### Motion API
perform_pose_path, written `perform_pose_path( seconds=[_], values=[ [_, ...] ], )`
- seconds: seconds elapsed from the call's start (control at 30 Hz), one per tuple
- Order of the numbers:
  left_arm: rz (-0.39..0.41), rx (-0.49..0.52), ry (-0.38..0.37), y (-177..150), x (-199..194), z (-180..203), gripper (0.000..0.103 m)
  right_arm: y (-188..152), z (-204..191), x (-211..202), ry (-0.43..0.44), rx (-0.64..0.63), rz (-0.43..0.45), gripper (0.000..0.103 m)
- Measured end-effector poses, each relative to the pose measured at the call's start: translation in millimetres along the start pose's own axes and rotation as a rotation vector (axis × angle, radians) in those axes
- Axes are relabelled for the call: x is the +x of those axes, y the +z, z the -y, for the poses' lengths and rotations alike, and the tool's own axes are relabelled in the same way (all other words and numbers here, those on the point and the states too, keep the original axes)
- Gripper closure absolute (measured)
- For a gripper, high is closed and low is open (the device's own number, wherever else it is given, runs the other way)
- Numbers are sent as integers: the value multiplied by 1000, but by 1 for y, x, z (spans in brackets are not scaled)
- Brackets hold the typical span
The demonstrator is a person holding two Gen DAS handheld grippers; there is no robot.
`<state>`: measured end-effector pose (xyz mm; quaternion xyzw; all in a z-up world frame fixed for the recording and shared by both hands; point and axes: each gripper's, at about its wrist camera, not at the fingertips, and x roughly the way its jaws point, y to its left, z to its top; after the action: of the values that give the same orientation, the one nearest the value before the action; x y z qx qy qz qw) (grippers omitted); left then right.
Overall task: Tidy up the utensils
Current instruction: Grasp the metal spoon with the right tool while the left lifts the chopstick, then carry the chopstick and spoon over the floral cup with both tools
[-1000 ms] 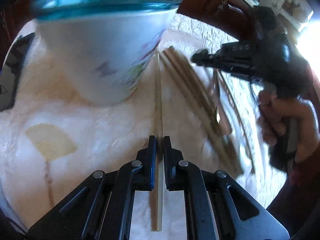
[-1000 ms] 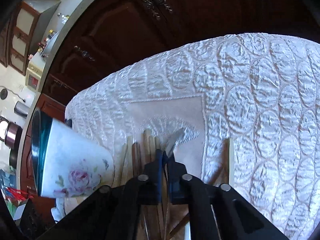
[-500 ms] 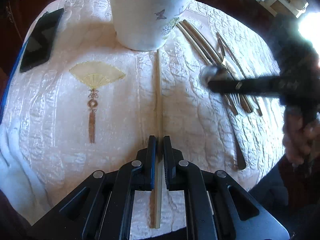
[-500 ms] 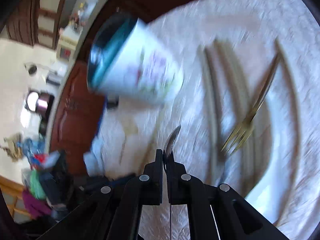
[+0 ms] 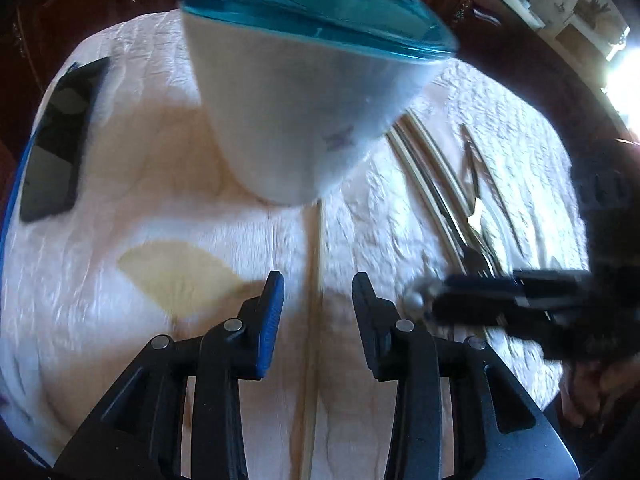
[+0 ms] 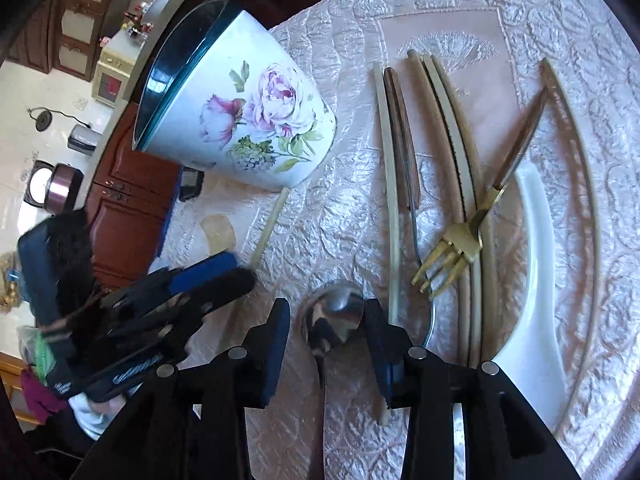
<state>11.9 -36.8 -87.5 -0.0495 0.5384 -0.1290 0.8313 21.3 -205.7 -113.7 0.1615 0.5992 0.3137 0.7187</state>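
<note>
Both hand-held grippers, left [image 5: 318,312] and right [image 6: 326,320], have just opened, freeing chopstick [image 5: 316,300] and spoon [image 6: 332,320]; either could roll off the worktop [image 6: 320,220].

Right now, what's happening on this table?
A person is sorting utensils with two handheld grippers. The left gripper has just been opening around a pale chopstick that lies on the tablecloth, its far end at the base of the floral cup. The right gripper has likewise just been opening, with a metal spoon between its jaws. Further chopsticks, a gold fork and a white spoon lie on the cloth.
</note>
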Motion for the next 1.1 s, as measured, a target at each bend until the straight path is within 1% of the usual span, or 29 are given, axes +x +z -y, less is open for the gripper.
perform_pose_path(
  seconds=[0.07, 0.13, 0.17, 0.2, 0.23, 0.27, 0.37, 0.47, 0.53, 0.67, 0.73, 0.77, 0.83, 0.87, 0.93, 0.97, 1.0, 1.03, 1.07, 1.1],
  values=[
    [-9, -2, 12, 6, 9, 1, 68, -1, 2, -1, 14, 0, -7, 67],
    [0, 19, 28, 10, 15, 6, 69, 2, 4, 2, 36, 3, -14, 67],
    [7, 36, 37, 11, 16, 8, 71, 2, 4, 4, 45, 4, -18, 72],
    [12, 50, 46, 11, 16, 9, 81, 3, 3, 7, 41, -1, -22, 81],
    [15, 61, 55, 11, 17, 9, 87, 1, 1, 8, 34, -6, -23, 85],
    [14, 60, 47, 11, 15, 6, 97, 0, 3, 7, 40, -5, -18, 88],
    [14, 43, 20, 7, 7, -6, 98, -2, 2, 2, 81, 14, 3, 96],
    [26, 17, -4, 1, -6, -17, 99, -5, -3, -14, 85, -18, 19, 103],
    [41, -1, -26, -1, -17, -21, 99, -6, -11, -19, 98, -41, 28, 103],
    [103, -26, -64, -5, -50, -27, 99, -9, -30, -34, 106, -109, 58, 103],
    [126, -35, -71, -6, -62, -30, 99, -7, -34, -36, 42, -133, 83, 103],
    [140, -40, -77, -7, -71, -34, 99, -7, -31, -35, 30, -124, 77, 103],
    [159, -49, -84, -9, -81, -36, 99, -6, -24, -25, 52, -71, -1, 101],
    [167, -53, -88, -9, -84, -37, 99, -7, -21, -18, 50, -44, -38, 99],
    [180, -64, -94, -9, -91, -40, 99, -11, -19, -11, 33, -38, -57, 95],
    [183, -67, -96, -10, -94, -42, 99, -10, -19, -6, 28, -29, -64, 90],
    [187, -68, -96, -10, -95, -41, 99, -10, -16, 0, 26, -5, -76, 81],
    [190, -69, -97, -11, -100, -45, 99, -10, -11, 5, 20, 22, -83, 76],
    [194, -71, -98, -11, -99, -41, 99, -8, -8, 8, 20, 43, -80, 73],
    [196, -72, -99, -12, -101, -41, 99, -7, -5, 10, 28, 59, -75, 73]
  ],
)
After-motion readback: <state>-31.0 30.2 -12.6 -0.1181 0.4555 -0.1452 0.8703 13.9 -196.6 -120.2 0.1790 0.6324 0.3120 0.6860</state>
